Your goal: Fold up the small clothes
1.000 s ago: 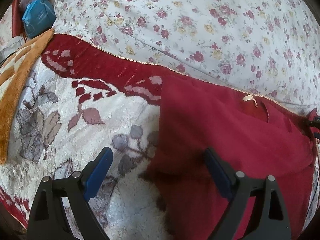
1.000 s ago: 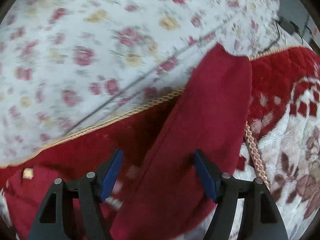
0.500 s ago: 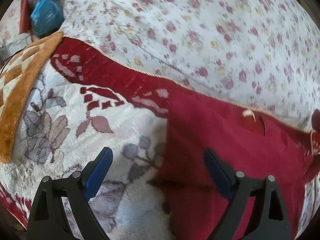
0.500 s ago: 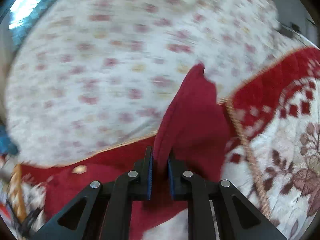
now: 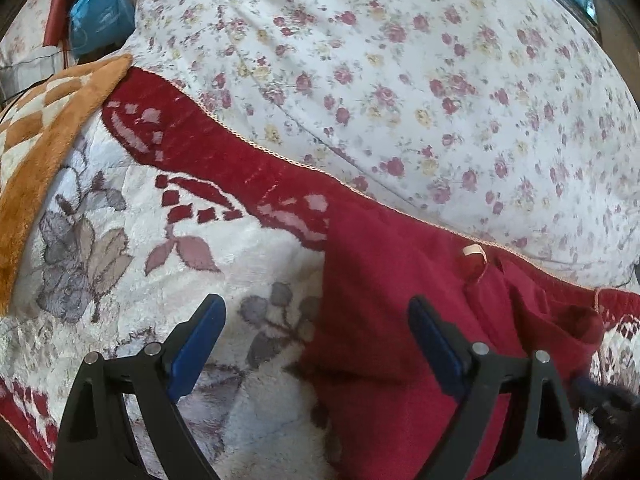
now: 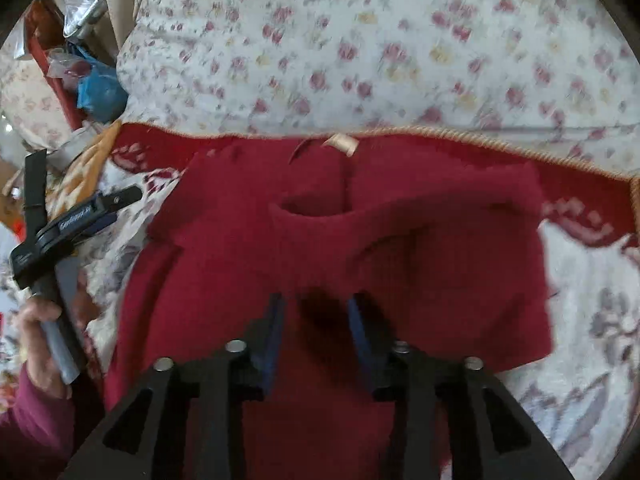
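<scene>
A dark red knit garment [image 5: 400, 280] lies flat on the blanket, its neck label [image 5: 474, 250] toward the floral quilt. My left gripper [image 5: 314, 304] hovers wide open over the garment's left edge, one finger above the blanket and one above the red cloth. In the right wrist view the garment [image 6: 240, 220] has its right sleeve [image 6: 440, 240] folded across the chest below the label [image 6: 342, 143]. My right gripper [image 6: 316, 300] hangs just over the sleeve's end. Its jaws are opening, with only shadowed cloth beneath the gap and no cloth pinched.
A white fleece blanket [image 5: 140, 220] with a red border covers the bed. A floral quilt [image 5: 400, 80] bulges behind it. An orange checked throw [image 5: 40, 128] and a blue bag [image 5: 100, 12] sit at the left. A hand [image 6: 38, 320] grips the left tool's handle.
The right gripper shut on the sleeve, swung it left over the garment's chest, and now its jaws have parted off it. The left gripper has stayed open, almost still.
</scene>
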